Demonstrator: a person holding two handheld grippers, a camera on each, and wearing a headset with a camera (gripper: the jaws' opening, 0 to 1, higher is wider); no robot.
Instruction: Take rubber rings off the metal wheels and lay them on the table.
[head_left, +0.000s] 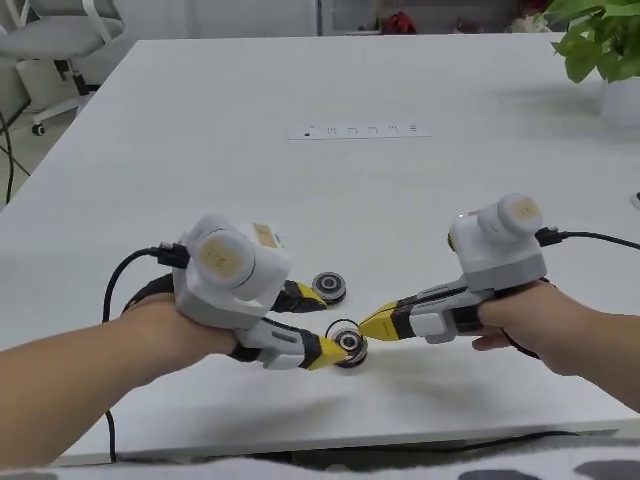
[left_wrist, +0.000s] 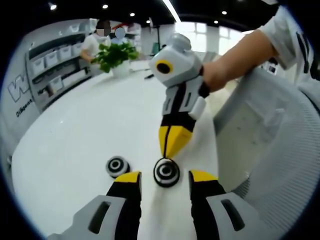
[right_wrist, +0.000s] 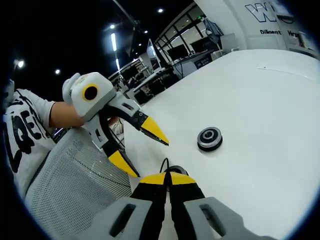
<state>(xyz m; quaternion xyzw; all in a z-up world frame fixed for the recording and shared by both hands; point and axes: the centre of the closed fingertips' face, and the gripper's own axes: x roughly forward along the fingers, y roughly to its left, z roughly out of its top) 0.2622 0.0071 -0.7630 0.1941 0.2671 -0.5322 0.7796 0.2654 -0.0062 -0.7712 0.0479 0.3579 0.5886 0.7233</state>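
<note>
Left gripper (head_left: 315, 323), held in the person's left hand (head_left: 165, 335) near the front edge of the white table (head_left: 300, 200), stands with its yellow-tipped jaws spread apart. One metal wheel (head_left: 348, 343) lies flat on the table just off the nearer jaw tip. In the left gripper view it sits just ahead of the gap between the two jaws; whether it touches either jaw cannot be told. A second wheel (head_left: 329, 287) lies on the table just beside the farther jaw tip, a little apart from the first. Each wheel carries a dark rubber ring (left_wrist: 156, 173) round a bright hub. Right gripper (head_left: 372, 322), in the right hand (head_left: 540, 325), points leftward with its jaws pressed together, the joined tips meeting the first wheel's rim. In the right gripper view a thin dark strand (right_wrist: 164, 165) rises beside those tips; whether the jaws pinch the ring cannot be told. Farther right, a potted plant (head_left: 600, 40) stands at the table's far corner.
</note>
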